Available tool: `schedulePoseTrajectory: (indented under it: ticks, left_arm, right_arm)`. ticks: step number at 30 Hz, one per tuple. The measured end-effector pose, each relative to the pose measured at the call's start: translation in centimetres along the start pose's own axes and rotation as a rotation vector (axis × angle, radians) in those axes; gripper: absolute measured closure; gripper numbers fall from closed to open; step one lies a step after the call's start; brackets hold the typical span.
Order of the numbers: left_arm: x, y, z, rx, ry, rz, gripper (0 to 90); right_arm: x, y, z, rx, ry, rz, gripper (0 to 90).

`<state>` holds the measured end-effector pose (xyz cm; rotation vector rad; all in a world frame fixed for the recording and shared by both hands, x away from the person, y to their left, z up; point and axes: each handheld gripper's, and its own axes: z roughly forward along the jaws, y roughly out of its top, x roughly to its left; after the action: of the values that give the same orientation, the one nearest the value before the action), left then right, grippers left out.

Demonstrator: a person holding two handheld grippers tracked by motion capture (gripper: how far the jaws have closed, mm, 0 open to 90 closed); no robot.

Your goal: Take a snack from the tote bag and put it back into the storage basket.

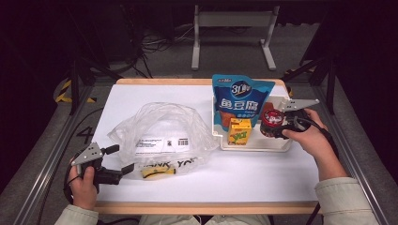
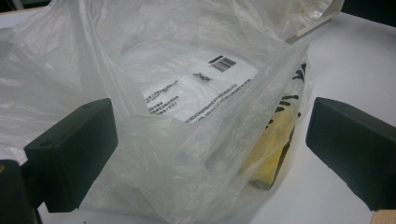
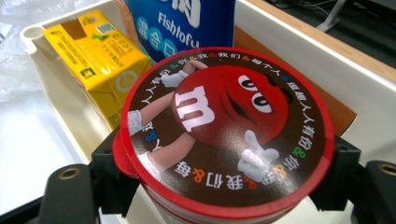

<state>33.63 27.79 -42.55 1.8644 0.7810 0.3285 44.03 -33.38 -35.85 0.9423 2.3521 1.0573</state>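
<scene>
**Candy tub between the right jaws, bag waiting at the left**

High view: the right gripper (image 1: 277, 125) sits over the white tray (image 1: 256, 144) at the desk's (image 1: 244, 173) right, around the red-lidded candy tub (image 1: 270, 120), which stands beside a yellow juice carton (image 1: 239, 131) and in front of a blue fish-tofu pouch (image 1: 240, 101). The left gripper (image 1: 119, 159) rests at the near edge of the clear plastic bag (image 1: 162, 133), jaws apart.

Left gripper view: the jaws stand wide, pressing on nothing; the plastic bag's crumpled edge lies between them (a yellow item shows through the film).

Right gripper view: the candy tub (image 3: 229, 126) fills the gap, one jaw at each side just under the lid's rim. They stand wide and appear to be touching the wall, so it looks held.

To do this well, the grip should stay below the rim, squarely across the tub's widest part, and any lift should go straight up, clear of carton and pouch.
</scene>
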Motion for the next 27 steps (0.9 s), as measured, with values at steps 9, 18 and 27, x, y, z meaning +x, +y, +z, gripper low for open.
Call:
schedulePoseTrajectory:
  ticks: [9, 18, 27]
  left_arm:
    - [0.0, 0.0, -0.1, -0.004, 0.013, -0.005, 3.3]
    - [0.0, 0.0, 0.0, 0.001, 0.012, -0.006, 3.4]
    - [0.1, 0.0, 0.0, 0.008, 0.012, -0.002, 3.4]
  right_arm:
    - [-0.2, -1.0, 1.2, 0.033, 0.004, 0.012, 25.8]
    - [-0.2, -1.3, 1.9, 0.065, 0.011, 0.019, 25.7]
    - [-0.3, -1.7, 2.5, 0.108, 0.019, 0.031, 25.7]
